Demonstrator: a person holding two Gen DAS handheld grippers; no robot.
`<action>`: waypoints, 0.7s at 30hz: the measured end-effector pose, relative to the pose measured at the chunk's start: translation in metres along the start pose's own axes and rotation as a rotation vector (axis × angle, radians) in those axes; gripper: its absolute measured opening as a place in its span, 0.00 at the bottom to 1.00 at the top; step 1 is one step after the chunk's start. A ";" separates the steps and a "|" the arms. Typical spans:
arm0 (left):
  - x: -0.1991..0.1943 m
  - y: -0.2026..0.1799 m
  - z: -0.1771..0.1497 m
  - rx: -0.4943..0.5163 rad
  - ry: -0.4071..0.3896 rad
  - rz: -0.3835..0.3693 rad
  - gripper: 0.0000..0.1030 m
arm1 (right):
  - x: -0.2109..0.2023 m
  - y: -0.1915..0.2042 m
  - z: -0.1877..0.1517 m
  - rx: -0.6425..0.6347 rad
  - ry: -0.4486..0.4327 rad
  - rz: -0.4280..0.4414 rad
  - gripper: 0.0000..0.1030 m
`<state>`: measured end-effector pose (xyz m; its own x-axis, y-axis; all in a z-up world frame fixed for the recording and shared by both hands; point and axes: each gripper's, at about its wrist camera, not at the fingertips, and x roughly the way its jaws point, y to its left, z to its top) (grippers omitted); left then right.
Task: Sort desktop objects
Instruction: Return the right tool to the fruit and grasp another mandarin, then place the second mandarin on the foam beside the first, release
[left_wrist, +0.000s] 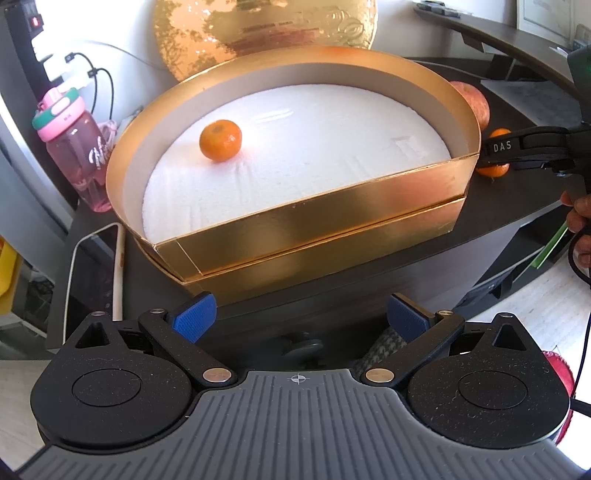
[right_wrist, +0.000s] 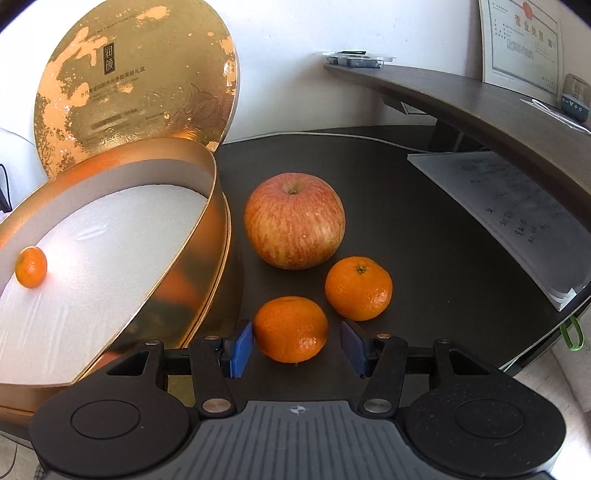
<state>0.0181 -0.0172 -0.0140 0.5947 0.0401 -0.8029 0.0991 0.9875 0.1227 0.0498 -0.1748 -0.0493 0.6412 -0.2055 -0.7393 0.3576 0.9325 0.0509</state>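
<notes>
Reaching down to the dark desk (right_wrist: 406, 206), the right gripper (right_wrist: 297, 343) has a tangerine (right_wrist: 290, 328) between its blue pads (right_wrist: 242, 347); the left pad sits right at the fruit's side, the right pad stands just off it with a sliver of desk showing, so the fingers bracket the fruit without a clear squeeze. A second tangerine (right_wrist: 358, 288) lies just beyond and to the right, and an apple (right_wrist: 294, 220) sits behind both, near the gold box (right_wrist: 218, 206). In the box, on its white foam floor, a third small tangerine (left_wrist: 220, 140) rests alone toward the left wall. The round gold lid (right_wrist: 136, 81) stands propped against the wall behind the box. The left gripper (left_wrist: 301, 319) hangs in front of the box's straight side, fingers wide apart, nothing between them. A pink bottle (left_wrist: 75, 147) stands left of the box, and a stack of papers (right_wrist: 509, 218) lies on the desk's right side beneath a curved shelf (right_wrist: 480, 99).
</notes>
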 end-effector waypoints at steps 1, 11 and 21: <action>0.000 0.000 0.000 0.000 0.000 -0.001 0.98 | 0.001 0.000 0.000 -0.001 0.003 0.000 0.51; -0.002 0.003 -0.003 -0.009 -0.001 -0.002 0.98 | -0.001 0.003 -0.007 -0.013 0.001 0.005 0.43; -0.008 0.011 -0.009 -0.023 -0.012 -0.016 0.98 | -0.034 0.000 -0.014 0.001 -0.053 -0.007 0.43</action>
<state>0.0068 -0.0056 -0.0118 0.6031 0.0229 -0.7973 0.0902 0.9912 0.0967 0.0178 -0.1638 -0.0336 0.6739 -0.2278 -0.7029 0.3628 0.9307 0.0462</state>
